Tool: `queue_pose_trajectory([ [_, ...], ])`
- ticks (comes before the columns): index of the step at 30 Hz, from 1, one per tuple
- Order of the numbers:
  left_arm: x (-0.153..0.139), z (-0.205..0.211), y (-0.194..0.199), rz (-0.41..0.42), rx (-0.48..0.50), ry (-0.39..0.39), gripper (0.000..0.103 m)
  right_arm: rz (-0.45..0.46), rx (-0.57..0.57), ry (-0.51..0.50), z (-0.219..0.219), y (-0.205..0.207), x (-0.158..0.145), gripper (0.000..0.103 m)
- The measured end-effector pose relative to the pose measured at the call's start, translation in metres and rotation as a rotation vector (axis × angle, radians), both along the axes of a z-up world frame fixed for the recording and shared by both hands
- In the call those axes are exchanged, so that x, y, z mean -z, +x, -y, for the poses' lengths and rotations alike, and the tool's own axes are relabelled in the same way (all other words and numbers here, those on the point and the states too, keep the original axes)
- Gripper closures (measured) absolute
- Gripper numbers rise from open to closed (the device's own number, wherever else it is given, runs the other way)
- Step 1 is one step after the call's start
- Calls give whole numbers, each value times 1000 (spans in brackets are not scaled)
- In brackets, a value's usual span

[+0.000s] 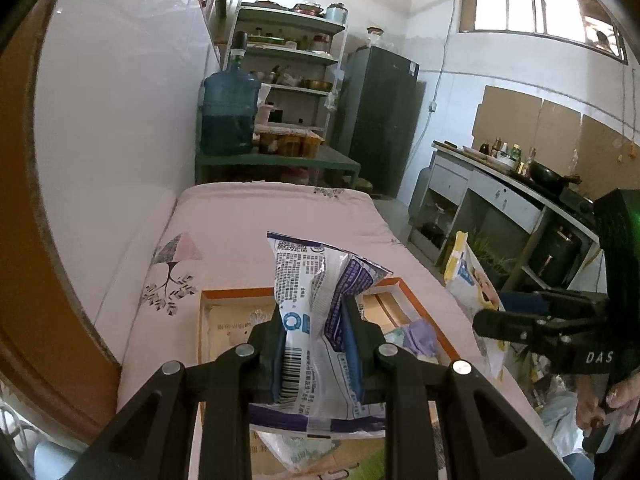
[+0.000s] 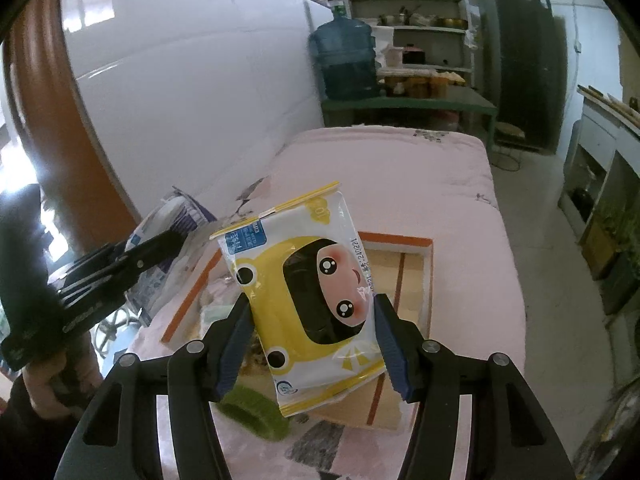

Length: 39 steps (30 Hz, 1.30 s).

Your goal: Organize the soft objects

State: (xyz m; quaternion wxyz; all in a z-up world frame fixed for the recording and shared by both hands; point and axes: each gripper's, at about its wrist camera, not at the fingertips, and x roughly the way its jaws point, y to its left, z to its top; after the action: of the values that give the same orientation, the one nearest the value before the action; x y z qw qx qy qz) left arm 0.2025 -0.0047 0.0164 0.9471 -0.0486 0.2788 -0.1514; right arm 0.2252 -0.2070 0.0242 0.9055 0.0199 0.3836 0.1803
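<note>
My left gripper is shut on a white and blue wipes pack and holds it above an open orange-rimmed cardboard box on the pink bed. My right gripper is shut on a yellow and white wipes pack with a cartoon face, held above the same box. In the left wrist view the right gripper and its yellow pack show at the right. In the right wrist view the left gripper and its pack show at the left. A purple cloth lies in the box.
A green fabric band lies on the pink bedcover beside the box. A white wall runs along the bed's left side. A green table with a water jug, shelves and a dark fridge stand beyond the bed. A kitchen counter is on the right.
</note>
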Motion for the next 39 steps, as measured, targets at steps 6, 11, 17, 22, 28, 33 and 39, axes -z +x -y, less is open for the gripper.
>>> queue_pose_trajectory([
  [6,5,2,18,-18,1,3,78,-12,14,-13,7,19,4,42],
  [11,10,5,31,-27,2,9,78,-19,22,-19,10,33,9,42],
  [17,14,7,44,-38,1,13,78,-21,31,-15,11,43,12,42],
  [22,20,5,52,-54,-5,6,78,-28,31,-9,11,56,16,42],
  [28,28,4,63,-75,-13,5,78,-60,20,19,9,68,24,42],
  [33,36,3,71,-93,-18,11,78,-82,7,29,5,80,30,42],
  [39,44,1,78,-113,-22,13,78,-111,-13,18,-8,96,39,42],
])
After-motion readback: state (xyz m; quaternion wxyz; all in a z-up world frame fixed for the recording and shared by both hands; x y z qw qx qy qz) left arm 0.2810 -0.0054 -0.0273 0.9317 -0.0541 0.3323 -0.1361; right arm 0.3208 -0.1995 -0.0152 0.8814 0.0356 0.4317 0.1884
